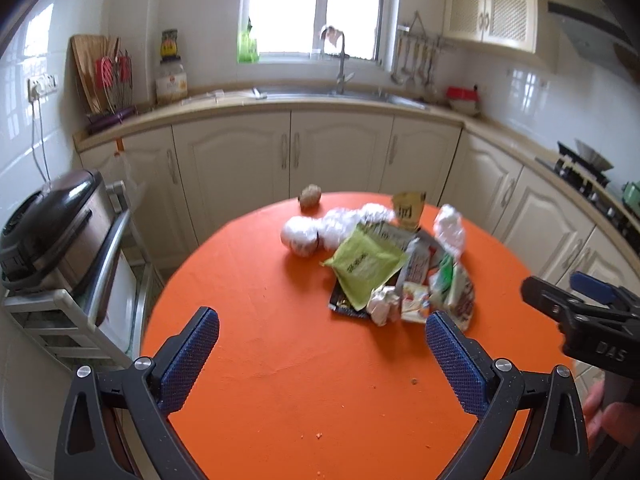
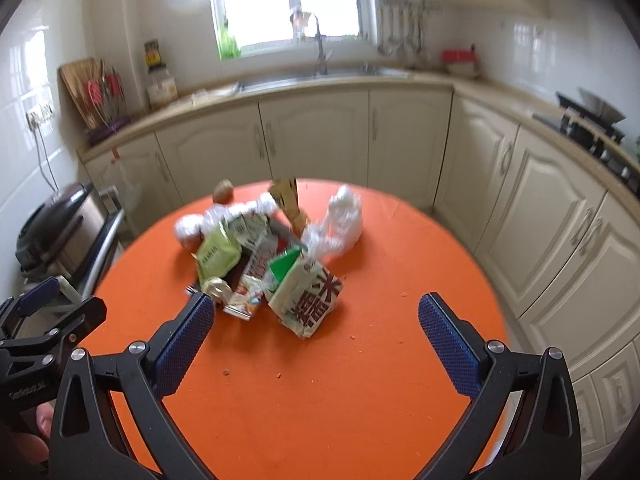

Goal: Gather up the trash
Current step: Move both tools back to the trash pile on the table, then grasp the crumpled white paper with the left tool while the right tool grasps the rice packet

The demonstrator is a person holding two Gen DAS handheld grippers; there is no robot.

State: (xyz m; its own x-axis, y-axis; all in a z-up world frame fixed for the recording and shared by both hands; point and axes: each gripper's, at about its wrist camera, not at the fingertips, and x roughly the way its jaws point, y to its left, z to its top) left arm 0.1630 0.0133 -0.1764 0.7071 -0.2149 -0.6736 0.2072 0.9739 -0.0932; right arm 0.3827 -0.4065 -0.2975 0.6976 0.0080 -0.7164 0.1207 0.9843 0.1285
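In the left wrist view the left gripper [image 1: 322,356] fills the bottom of the frame, its blue-padded fingers spread wide apart with nothing between them, over bare orange worktop [image 1: 260,300]. A few crumbs [image 1: 413,381] lie on the cloth at lower centre. The right gripper [image 1: 568,304] shows at the right edge of that same view, off the worktop's right rim.

In the right wrist view the right gripper [image 2: 316,344] sits along the bottom, fingers likewise wide apart and empty, and the left gripper [image 2: 60,312] shows at the lower left edge.

Just beyond both grippers, in the middle of the round worktop, lies the trash pile [image 2: 264,264]. Its nearest piece in the right view is a white-and-green packet [image 2: 308,300] with large dark characters, just right of centre. To the left lies a yellow-green packet [image 1: 366,266], overlapping other wrappers. A small crumpled white wrapper [image 1: 382,304] sits at the pile's near edge. Behind, toward the upper centre, are clear plastic bundles [image 1: 332,228], a crumpled white plastic bag [image 2: 340,220] and an upright tan paper bag [image 1: 409,209]. A brownish round lump [image 1: 311,197] sits apart at the far rim.

Beyond the worktop, cream cabinets [image 1: 312,152] run under a counter with a sink [image 1: 320,94] and a bright window [image 1: 312,4]. A dark appliance [image 1: 52,232] stands at mid left.
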